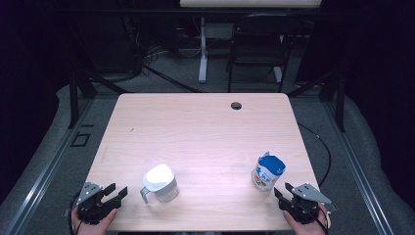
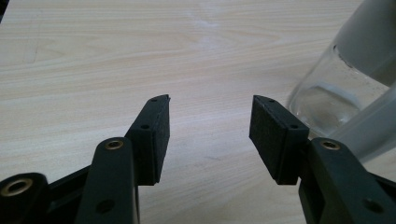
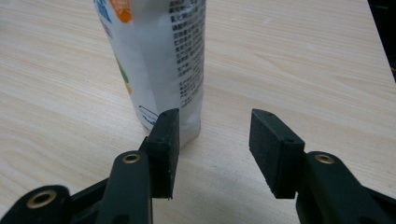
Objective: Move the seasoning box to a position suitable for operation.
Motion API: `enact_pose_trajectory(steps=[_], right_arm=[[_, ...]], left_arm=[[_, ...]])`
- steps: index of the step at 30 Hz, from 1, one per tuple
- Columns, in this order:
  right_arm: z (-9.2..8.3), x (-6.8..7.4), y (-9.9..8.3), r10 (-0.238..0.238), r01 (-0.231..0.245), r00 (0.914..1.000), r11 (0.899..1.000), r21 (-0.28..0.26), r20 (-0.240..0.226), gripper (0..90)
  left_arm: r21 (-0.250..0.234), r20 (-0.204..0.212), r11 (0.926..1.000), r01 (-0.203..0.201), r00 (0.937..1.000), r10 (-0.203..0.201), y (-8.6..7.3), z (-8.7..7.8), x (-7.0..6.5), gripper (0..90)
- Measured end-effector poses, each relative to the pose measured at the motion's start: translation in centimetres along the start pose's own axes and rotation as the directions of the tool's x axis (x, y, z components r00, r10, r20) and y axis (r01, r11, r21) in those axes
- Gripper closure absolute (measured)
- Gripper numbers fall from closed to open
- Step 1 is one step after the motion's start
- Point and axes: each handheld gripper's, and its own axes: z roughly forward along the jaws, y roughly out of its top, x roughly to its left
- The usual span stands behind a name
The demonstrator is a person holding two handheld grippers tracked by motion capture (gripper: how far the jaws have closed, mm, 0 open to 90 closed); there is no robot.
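Observation:
A clear glass pitcher (image 1: 160,182) with a white lid and a grey handle stands near the table's front edge, left of centre. My left gripper (image 1: 115,192) rests at the front left corner, open, with bare table between its pads; the pitcher (image 2: 338,88) is just to the right of its jaws. A white carton with a blue top (image 1: 268,173) stands upright at the front right. My right gripper (image 1: 282,194) sits just in front of it, open and empty. In the right gripper view the carton (image 3: 159,60) rises just beyond the left pad (image 3: 164,149), apart from it.
The pale wooden table (image 1: 195,127) has a round cable hole (image 1: 236,105) near its far edge. A dark chair (image 1: 259,44) and a white desk leg (image 1: 202,49) stand on the floor beyond. Metal rails run along both sides of the table.

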Motion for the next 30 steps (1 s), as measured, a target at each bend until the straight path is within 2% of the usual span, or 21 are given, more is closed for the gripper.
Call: enact_pose_trajectory(steps=[4, 8, 11, 15, 17, 20, 24, 25, 30], right_arm=[[0.4, 0.2, 0.2, -0.024, 0.023, 0.9994, 1.000, 0.011, 0.023, 50.6], [0.4, 0.2, 0.3, -0.013, 0.012, 0.9992, 1.000, 0.016, 0.037, 50.5], [0.3, 0.3, 0.5, 0.019, -0.019, 0.9993, 1.000, 0.019, 0.033, 51.1], [0.3, 0.4, 0.7, 0.038, -0.039, 0.9989, 0.999, 0.036, 0.027, 53.3], [0.1, 0.4, 1.0, 0.036, -0.038, 0.9984, 0.999, 0.033, 0.043, 53.3], [-0.1, 0.4, 1.1, 0.067, -0.068, 0.9973, 0.997, 0.023, 0.029, 53.3], [-0.1, 0.5, 1.1, 0.055, -0.056, 0.9981, 0.998, 0.033, 0.029, 53.5], [-0.2, 0.6, 1.1, 0.052, -0.053, 0.9985, 0.998, 0.037, 0.017, 53.4], [-0.5, 0.8, 1.0, 0.052, -0.052, 0.9987, 0.998, 0.038, 0.001, 53.4]], left_arm=[[0.017, 0.007, 0.9999, 0.001, 1.0000, -0.001, -0.2, -0.2, 0.1, 48.9], [0.001, 0.026, 0.9999, -0.014, 0.9996, 0.014, -0.2, -0.5, -0.2, 52.0], [-0.005, 0.038, 0.9995, -0.030, 0.9988, 0.030, -0.4, -0.9, -0.5, 52.6], [-0.002, 0.048, 0.9998, -0.021, 0.9986, 0.021, -0.5, -1.3, -0.4, 52.9], [-0.003, 0.050, 0.9997, -0.023, 0.9985, 0.023, -0.5, -1.5, -0.4, 52.7], [-0.006, 0.052, 0.9997, -0.023, 0.9984, 0.023, -0.6, -1.8, -0.5, 52.3], [-0.020, 0.053, 0.9997, -0.009, 0.9985, 0.010, -0.5, -2.2, -0.7, 51.9], [-0.029, 0.059, 0.9996, -0.001, 0.9983, 0.003, -0.4, -2.3, -1.1, 51.8], [-0.020, 0.063, 0.9994, -0.029, 0.9975, 0.030, -0.3, -2.3, -2.0, 52.1]])
